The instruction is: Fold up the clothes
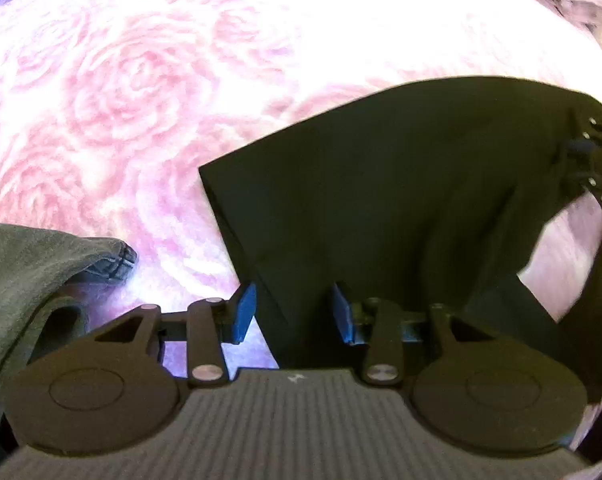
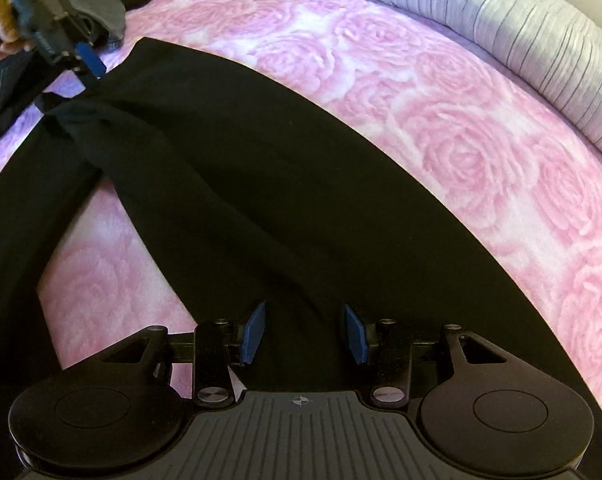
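Strong overhead light overexposes the pink rose-patterned bedspread [image 1: 121, 92] in the left wrist view, the black garment [image 2: 229, 184] shows no detail, and fisheye distortion bends both frames' edges.

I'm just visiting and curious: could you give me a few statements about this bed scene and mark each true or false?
1. The black garment lies on a pink rose-patterned bedspread. True.
2. The garment is white. False: it is black.
3. Each tool has blue pads. True.
4. The bed holds only one piece of clothing. False: a grey garment lies beside the left tool.
5. Black cloth sits between the right tool's pads. True.
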The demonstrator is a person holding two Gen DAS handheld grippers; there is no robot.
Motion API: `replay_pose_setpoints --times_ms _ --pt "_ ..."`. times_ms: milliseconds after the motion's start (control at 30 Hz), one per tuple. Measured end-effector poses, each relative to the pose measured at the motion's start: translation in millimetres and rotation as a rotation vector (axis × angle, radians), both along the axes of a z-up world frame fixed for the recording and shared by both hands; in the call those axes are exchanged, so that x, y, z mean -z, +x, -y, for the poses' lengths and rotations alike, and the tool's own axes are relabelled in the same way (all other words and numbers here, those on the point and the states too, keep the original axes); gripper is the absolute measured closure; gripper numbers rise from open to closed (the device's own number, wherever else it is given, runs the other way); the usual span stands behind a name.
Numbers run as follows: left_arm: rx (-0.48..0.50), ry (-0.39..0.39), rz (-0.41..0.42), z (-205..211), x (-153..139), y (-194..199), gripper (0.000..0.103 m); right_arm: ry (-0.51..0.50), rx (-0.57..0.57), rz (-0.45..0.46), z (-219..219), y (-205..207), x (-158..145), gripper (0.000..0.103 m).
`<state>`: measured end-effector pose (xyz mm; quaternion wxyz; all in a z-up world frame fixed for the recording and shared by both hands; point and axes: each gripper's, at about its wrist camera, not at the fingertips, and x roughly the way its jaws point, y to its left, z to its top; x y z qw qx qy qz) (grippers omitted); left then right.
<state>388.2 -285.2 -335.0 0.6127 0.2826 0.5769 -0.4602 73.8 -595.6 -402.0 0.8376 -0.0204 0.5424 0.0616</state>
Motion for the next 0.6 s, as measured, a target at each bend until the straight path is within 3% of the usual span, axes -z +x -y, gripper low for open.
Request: replay_pose_setpoints --times_ms 200,367,500,600 --pt "-0.074 -0.019 -0.073 -4 5 8 0.066 0.001 0.016 0.004 0 -4 -2 0.056" --pt "-0.111 -0.055 -0.105 -4 3 16 0.097 0.001 0.038 0.011 2 -8 -4 0.056" --pt "-0.089 -0.099 -0.116 2 -12 21 0.103 -0.009 0.066 0.024 5 -13 -10 0.056" --pt "-0.161 -0.196 -0.121 -4 -37 36 0.103 -0.032 0.090 0.053 11 -21 -20 0.056"
